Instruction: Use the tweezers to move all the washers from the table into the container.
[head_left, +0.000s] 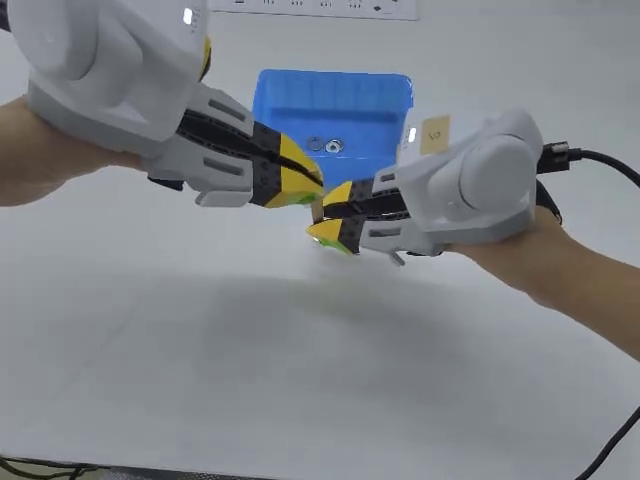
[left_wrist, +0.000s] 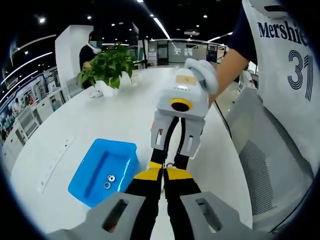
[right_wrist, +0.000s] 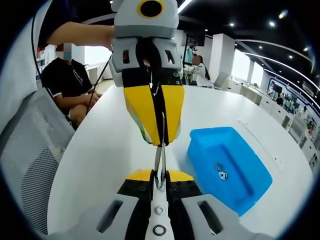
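**Tweezers gripped from both ends, two washers in the container**

Closest in, the right gripper (right_wrist: 160, 179) has its fingers closed on one end of the tweezers (right_wrist: 160, 150). The thin metal shank runs straight on into the yellow fingers of the left gripper (right_wrist: 161, 142), which also look closed on it. In the head view the two grippers meet tip to tip, just above the white surface (head_left: 250, 350), left one coming from the left and right one from the right.

Just beyond the fingertips, on the far side, sits the blue container (head_left: 385, 95). Two washers (head_left: 335, 146) lie side by side on its floor.

The tweezers are likely light, springy steel, smooth and narrow, so they could twist or slide inside hard fingers. The best hold is probably across the flat sides at mid-shank. There a squeeze closes the points and the tip end stays free. A hold too near the joined end would not close them, and one too near the points would leave nothing to pick with.

The washers should be small, stiff, flat and nearly weightless. Lying flush on a smooth surface, they would tend to skate away from a push. It seems safest to nip one across its rim, one point through the hole, and carry it level.
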